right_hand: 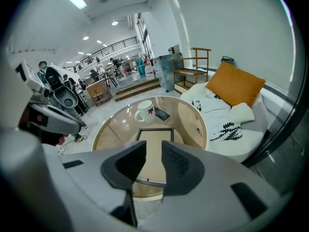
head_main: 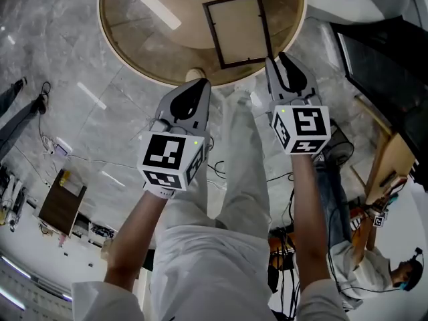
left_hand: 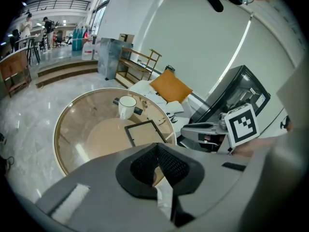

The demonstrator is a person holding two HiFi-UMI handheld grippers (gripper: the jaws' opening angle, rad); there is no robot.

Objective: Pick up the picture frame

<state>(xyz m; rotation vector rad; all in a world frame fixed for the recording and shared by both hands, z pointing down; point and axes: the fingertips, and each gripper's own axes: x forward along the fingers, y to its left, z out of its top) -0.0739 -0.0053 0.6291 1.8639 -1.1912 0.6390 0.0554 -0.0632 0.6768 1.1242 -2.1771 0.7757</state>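
The picture frame (head_main: 237,31) (left_hand: 145,132) (right_hand: 154,133), thin, dark and rectangular, lies flat on a round glass table (head_main: 134,52) (left_hand: 72,124) (right_hand: 111,124). Both grippers hover short of the table's near edge, holding nothing. My left gripper (head_main: 200,82) (left_hand: 155,146) is left of the frame, its jaws meeting at the tips. My right gripper (head_main: 275,60) (right_hand: 153,146) points at the frame's near right corner with a narrow gap between its jaws; the frame shows through that gap.
A white mug (left_hand: 127,106) (right_hand: 144,111) and a dark flat object (right_hand: 161,114) sit beyond the frame. A white sofa with an orange cushion (right_hand: 236,86) (left_hand: 169,86) borders the table's right. Cables (head_main: 67,156) lie on the floor. A person (head_main: 374,266) sits at lower right.
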